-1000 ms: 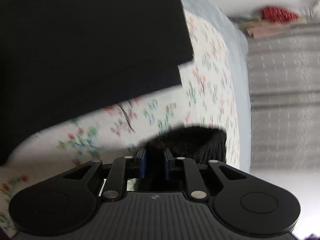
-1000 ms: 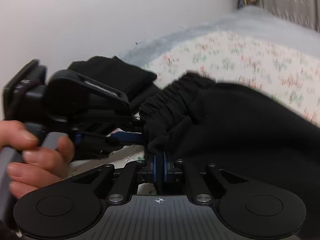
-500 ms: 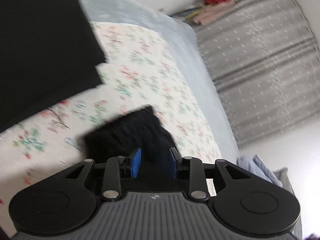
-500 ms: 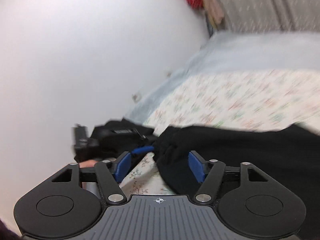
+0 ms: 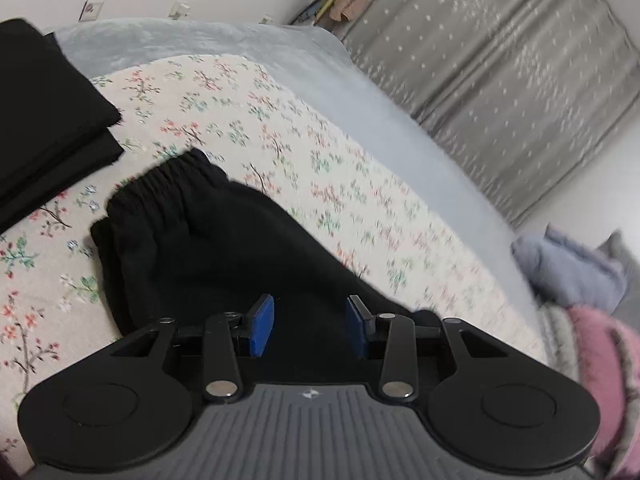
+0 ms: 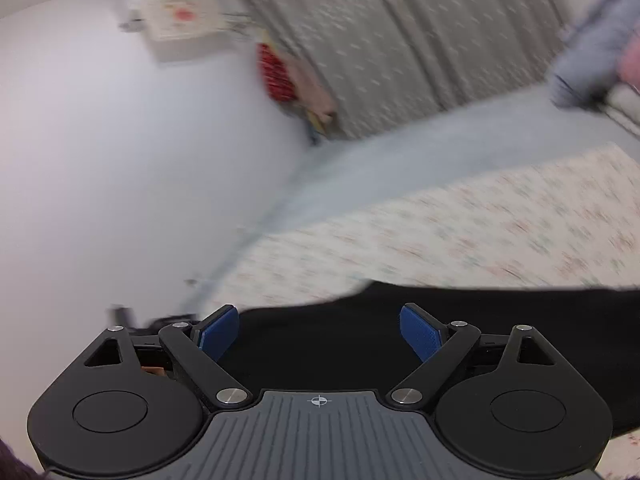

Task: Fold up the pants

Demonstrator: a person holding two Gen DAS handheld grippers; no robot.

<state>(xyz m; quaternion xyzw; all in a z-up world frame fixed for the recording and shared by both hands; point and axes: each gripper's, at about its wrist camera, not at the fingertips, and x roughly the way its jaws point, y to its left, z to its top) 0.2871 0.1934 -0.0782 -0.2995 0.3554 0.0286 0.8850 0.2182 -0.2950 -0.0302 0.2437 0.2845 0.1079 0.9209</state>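
Note:
Black pants (image 5: pixel 224 248) lie folded on the floral bedsheet (image 5: pixel 320 152), elastic waistband toward the far left. My left gripper (image 5: pixel 310 328) is open and empty, held just above the near part of the pants. In the blurred right wrist view the pants (image 6: pixel 400 320) lie as a dark band below my right gripper (image 6: pixel 320 332), which is wide open and empty above them.
A stack of folded black clothes (image 5: pixel 44 112) sits at the left on the bed. A grey blanket (image 5: pixel 360 92) edges the sheet. Grey curtains (image 5: pixel 500 64) hang behind. Pink and blue-grey bedding (image 5: pixel 580 300) lies at the right. A white wall (image 6: pixel 120 160) stands left.
Both grippers have opened and let go of the pants' waistband. Both have lifted and pulled back, and the pants now lie on the sheet.

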